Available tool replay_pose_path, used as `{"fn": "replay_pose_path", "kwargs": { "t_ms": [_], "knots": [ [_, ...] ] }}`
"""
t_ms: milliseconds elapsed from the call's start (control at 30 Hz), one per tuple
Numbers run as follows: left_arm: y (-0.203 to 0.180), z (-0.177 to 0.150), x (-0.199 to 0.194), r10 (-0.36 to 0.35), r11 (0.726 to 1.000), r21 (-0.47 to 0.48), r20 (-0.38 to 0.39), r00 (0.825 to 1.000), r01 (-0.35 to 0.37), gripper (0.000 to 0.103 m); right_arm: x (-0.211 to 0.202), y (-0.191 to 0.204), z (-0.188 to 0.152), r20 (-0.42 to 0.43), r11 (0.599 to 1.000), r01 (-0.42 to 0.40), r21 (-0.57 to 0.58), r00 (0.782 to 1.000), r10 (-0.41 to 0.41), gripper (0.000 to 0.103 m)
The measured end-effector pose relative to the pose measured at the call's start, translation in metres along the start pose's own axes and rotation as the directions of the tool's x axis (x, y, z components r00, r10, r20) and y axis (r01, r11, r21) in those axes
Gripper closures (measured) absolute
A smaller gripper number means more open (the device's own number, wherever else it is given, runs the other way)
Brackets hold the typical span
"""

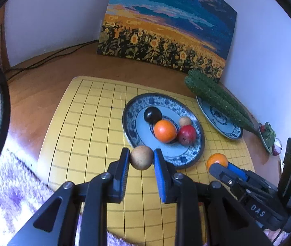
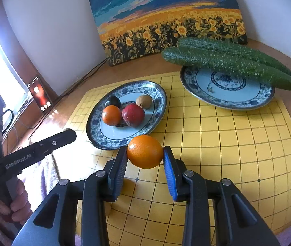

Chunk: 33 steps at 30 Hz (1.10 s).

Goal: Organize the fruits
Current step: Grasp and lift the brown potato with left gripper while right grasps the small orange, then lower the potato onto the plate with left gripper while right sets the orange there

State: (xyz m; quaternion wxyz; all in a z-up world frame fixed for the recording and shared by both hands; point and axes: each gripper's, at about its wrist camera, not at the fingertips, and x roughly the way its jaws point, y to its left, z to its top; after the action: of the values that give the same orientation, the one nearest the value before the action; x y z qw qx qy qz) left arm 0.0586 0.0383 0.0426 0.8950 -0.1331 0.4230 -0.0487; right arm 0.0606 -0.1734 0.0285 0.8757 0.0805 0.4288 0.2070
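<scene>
My left gripper [image 1: 141, 157] is shut on a brown round fruit [image 1: 141, 157], held just in front of the near rim of a blue-patterned plate [image 1: 186, 160]. That plate holds a dark plum [image 1: 152, 114], an orange [image 1: 165, 131], a red fruit [image 1: 187, 134] and a small brown fruit [image 1: 185, 121]. My right gripper [image 2: 145, 152] is shut on an orange [image 2: 145, 151], near the same plate's [image 2: 157, 94] front rim. The right gripper also shows in the left wrist view [image 1: 217, 163].
A second patterned plate [image 2: 225, 100] at the back right carries two long green cucumbers [image 2: 227, 61]. Everything sits on a yellow grid board [image 2: 227, 143]. A sunflower painting [image 2: 166, 20] leans on the wall. A phone [image 2: 40, 96] stands at the left; a fluffy cloth [image 1: 12, 194] lies near.
</scene>
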Motion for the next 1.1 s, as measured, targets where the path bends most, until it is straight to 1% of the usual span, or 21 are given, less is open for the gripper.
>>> {"fn": "replay_pose_path", "kwargs": {
  "t_ms": [167,467,733,833,1100],
  "knots": [
    [0.001,0.013,0.011,0.002,1.0,0.007,0.005,1.0,-0.002,0.078,0.002,0.004,0.011,0.007,1.0,0.003,-0.025,1.0,-0.003,0.067],
    [0.005,0.028,0.035,0.001,1.0,-0.005,-0.012,1.0,-0.001,0.078,0.013,0.001,0.033,0.02,0.998,0.04,-0.056,0.999,-0.039,0.067],
    [0.002,0.032,0.046,-0.001,1.0,0.001,-0.023,1.0,0.001,0.078,0.03,-0.002,0.043,0.01,0.995,0.063,-0.073,0.998,-0.062,0.067],
    [0.001,0.033,0.048,0.005,1.0,0.007,-0.022,1.0,-0.005,0.078,0.033,-0.003,0.052,0.019,0.995,0.071,-0.077,0.997,-0.069,0.067],
    [0.001,0.032,0.053,0.006,1.0,0.013,-0.027,1.0,-0.005,0.078,0.053,0.006,0.071,0.028,0.992,0.07,-0.101,0.997,-0.068,0.067]
  ]
}}
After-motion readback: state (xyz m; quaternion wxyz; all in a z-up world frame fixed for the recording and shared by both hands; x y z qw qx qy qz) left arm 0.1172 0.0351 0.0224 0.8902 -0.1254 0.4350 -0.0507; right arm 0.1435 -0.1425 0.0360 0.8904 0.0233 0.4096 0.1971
